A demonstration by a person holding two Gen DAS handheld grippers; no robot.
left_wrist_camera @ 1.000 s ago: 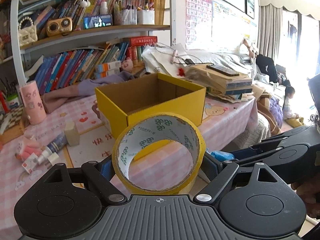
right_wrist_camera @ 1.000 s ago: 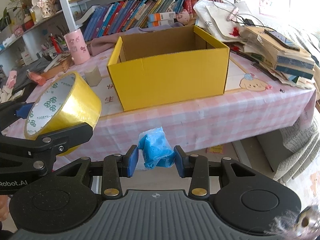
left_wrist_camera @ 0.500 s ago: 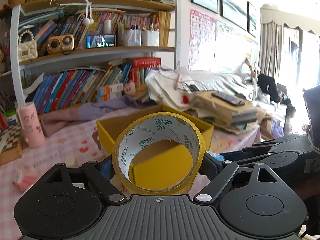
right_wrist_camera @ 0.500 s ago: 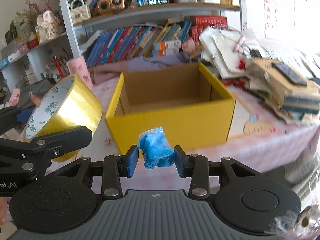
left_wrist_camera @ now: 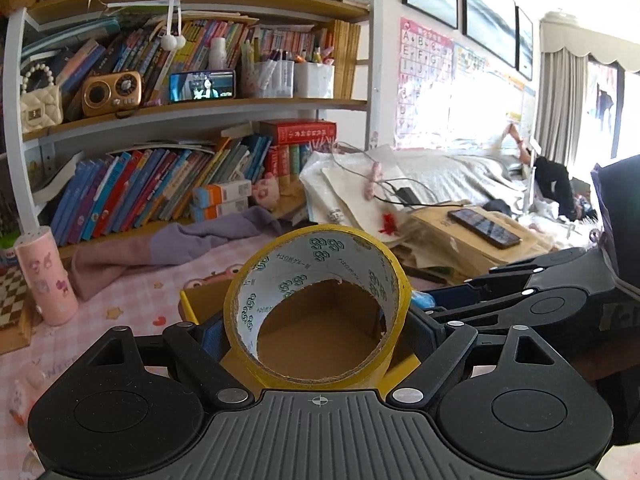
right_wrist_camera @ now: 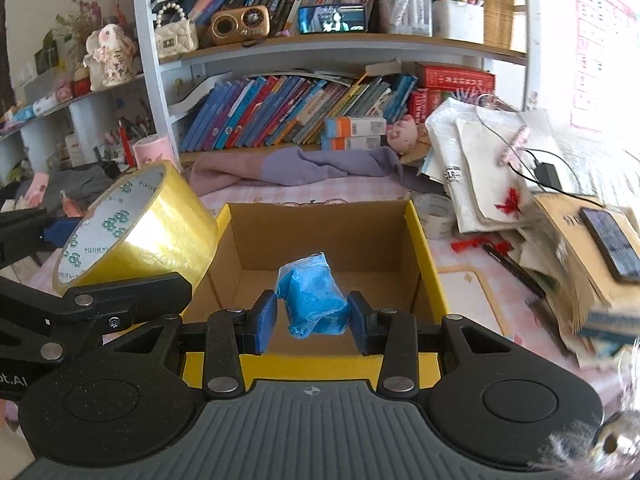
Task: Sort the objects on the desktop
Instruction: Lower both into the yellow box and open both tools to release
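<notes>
My left gripper (left_wrist_camera: 318, 328) is shut on a roll of yellow tape (left_wrist_camera: 362, 258), held over the near left part of the open yellow cardboard box (left_wrist_camera: 187, 300). The tape roll (right_wrist_camera: 160, 216) also shows at the left of the right wrist view, above the box's left wall. My right gripper (right_wrist_camera: 312, 316) is shut on a crumpled blue packet (right_wrist_camera: 314, 300), held above the box (right_wrist_camera: 424, 264), just past its near wall. The box's brown inside looks empty.
The box sits on a pink checked tablecloth (right_wrist_camera: 472, 280). A pink cup (left_wrist_camera: 46, 276) stands at the left. A purple cloth (right_wrist_camera: 288, 168) lies behind the box. A stack of papers with a phone (right_wrist_camera: 612, 240) is at the right, a clear tape roll (right_wrist_camera: 434, 208) beside the box. Bookshelves (right_wrist_camera: 320, 52) stand behind.
Both grippers have moved forward and up from in front of the table edge to over the box, each keeping hold of its object.
</notes>
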